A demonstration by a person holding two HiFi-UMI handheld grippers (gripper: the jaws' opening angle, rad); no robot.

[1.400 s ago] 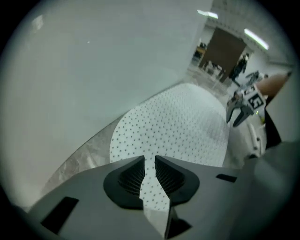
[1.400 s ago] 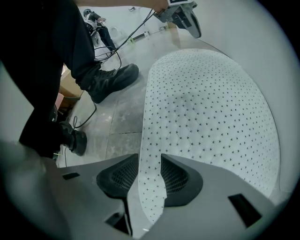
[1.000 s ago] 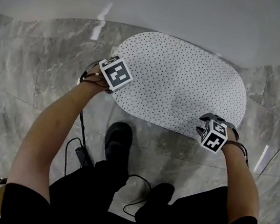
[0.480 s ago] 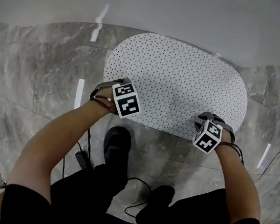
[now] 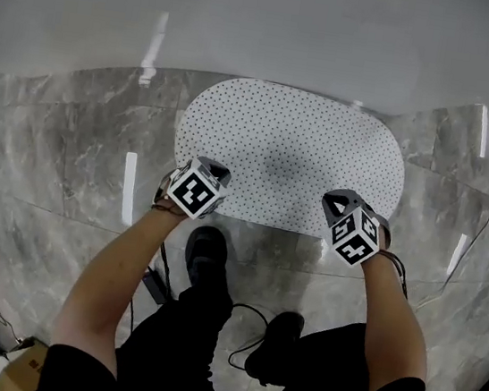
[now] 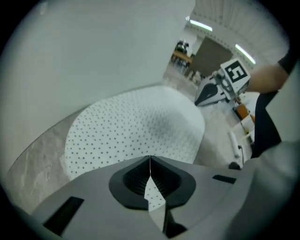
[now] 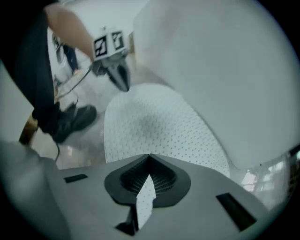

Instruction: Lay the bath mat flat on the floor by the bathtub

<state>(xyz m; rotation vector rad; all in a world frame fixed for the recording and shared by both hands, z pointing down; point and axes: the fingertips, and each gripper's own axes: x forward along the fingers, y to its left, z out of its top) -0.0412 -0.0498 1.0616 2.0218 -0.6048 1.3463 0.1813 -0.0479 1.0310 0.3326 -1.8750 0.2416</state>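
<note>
The white oval bath mat (image 5: 291,151) with small dark dots lies flat on the grey marble floor against the bathtub (image 5: 268,31). My left gripper (image 5: 217,174) is at the mat's near left edge, and my right gripper (image 5: 335,200) at its near right edge. In the left gripper view the left gripper (image 6: 150,163) is shut, with a sliver of the mat (image 6: 131,126) pinched between its black pads. The right gripper (image 7: 149,160) is likewise shut on the edge of the mat (image 7: 154,126). Each gripper shows in the other's view at the mat's rim.
The white tub wall curves along the far side of the mat. The person's black shoes (image 5: 208,248) and a black cable (image 5: 242,312) lie on the floor just behind the grippers. A cardboard box (image 5: 17,370) sits at the bottom left.
The left gripper has come from the mat's left side round to its near edge. Both grippers have closed on that edge.
</note>
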